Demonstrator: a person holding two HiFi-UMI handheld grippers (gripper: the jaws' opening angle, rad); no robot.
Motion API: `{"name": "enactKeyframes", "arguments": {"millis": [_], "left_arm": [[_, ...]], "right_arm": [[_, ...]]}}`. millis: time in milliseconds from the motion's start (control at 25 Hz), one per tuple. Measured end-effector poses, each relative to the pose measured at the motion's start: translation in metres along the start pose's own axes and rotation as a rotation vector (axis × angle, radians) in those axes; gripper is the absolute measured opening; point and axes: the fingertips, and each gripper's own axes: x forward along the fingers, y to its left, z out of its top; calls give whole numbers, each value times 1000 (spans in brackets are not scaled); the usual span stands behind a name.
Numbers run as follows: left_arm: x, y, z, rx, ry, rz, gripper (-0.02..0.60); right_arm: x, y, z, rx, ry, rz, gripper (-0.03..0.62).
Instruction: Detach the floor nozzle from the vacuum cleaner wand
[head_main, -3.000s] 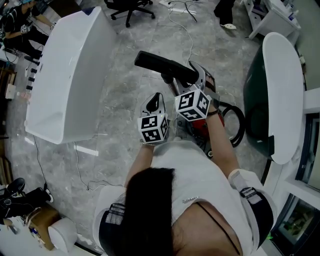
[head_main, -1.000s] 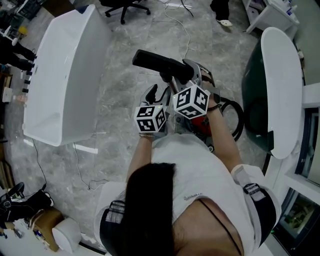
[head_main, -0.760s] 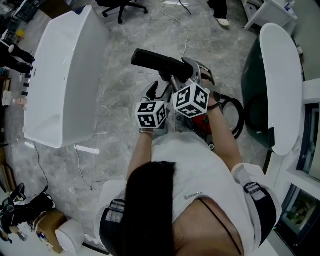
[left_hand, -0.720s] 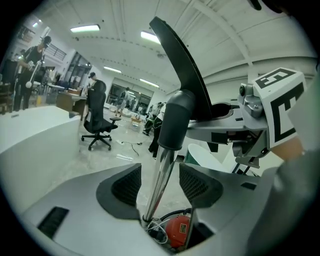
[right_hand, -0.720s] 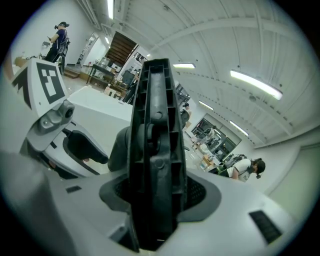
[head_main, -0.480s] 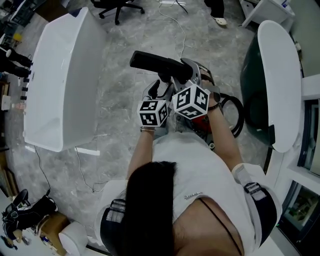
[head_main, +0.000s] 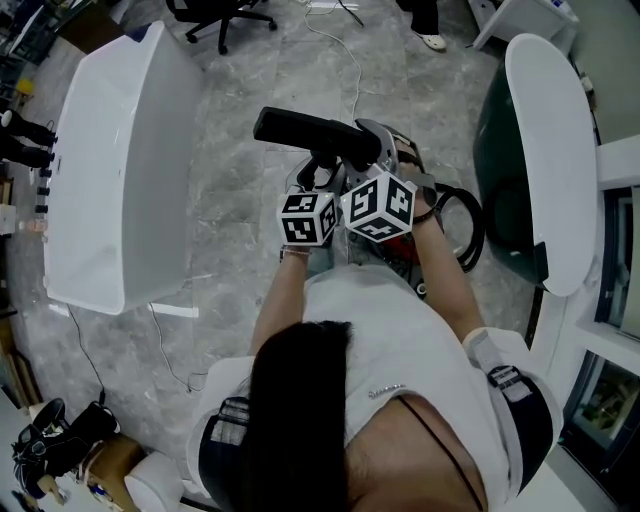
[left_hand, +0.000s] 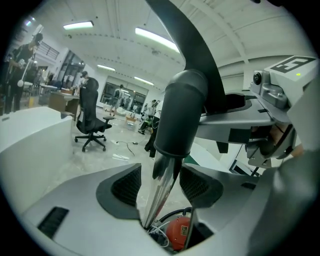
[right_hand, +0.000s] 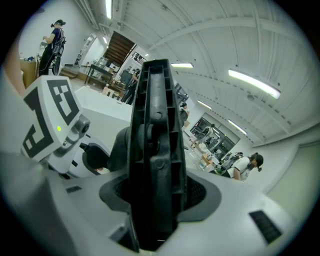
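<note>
The black floor nozzle (head_main: 300, 128) is held up off the floor on the wand, above the red vacuum body (head_main: 402, 246). My right gripper (head_main: 376, 165) is shut on the floor nozzle (right_hand: 155, 125), whose ribbed underside fills the gap in my right gripper (right_hand: 155, 192). Just left of it, my left gripper (head_main: 316, 182) stands open. In the left gripper view the chrome wand tube (left_hand: 161, 192) runs between the jaws of my left gripper (left_hand: 160, 186), with a gap on each side. The nozzle's black neck collar (left_hand: 182, 115) sits just above the pads (left_hand: 125, 185).
A long white table (head_main: 110, 160) stands at the left and a white oval table (head_main: 552, 150) at the right. A black hose (head_main: 468, 225) loops beside the vacuum body. An office chair (head_main: 215, 15) and a floor cable (head_main: 345, 50) lie beyond.
My left gripper has moved forward and right, up against the right one, and now straddles the wand. The right gripper has kept its hold on the nozzle.
</note>
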Motion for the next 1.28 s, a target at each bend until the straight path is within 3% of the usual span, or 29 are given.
{"name": "enactKeyframes", "arguments": {"millis": [360, 680, 920, 1120, 1280], "left_arm": [[17, -3, 5, 41, -19, -26, 224], [21, 2, 2, 46, -32, 3, 223], [21, 0, -10, 91, -8, -10, 215], [21, 1, -5, 99, -20, -3, 164], [23, 0, -6, 101, -23, -9, 158]], "right_arm": [[4, -2, 0, 1, 3, -2, 218], [3, -3, 0, 1, 5, 3, 218], [2, -1, -1, 0, 9, 10, 218], [4, -1, 0, 0, 10, 9, 218], [4, -2, -1, 0, 10, 9, 218]]}}
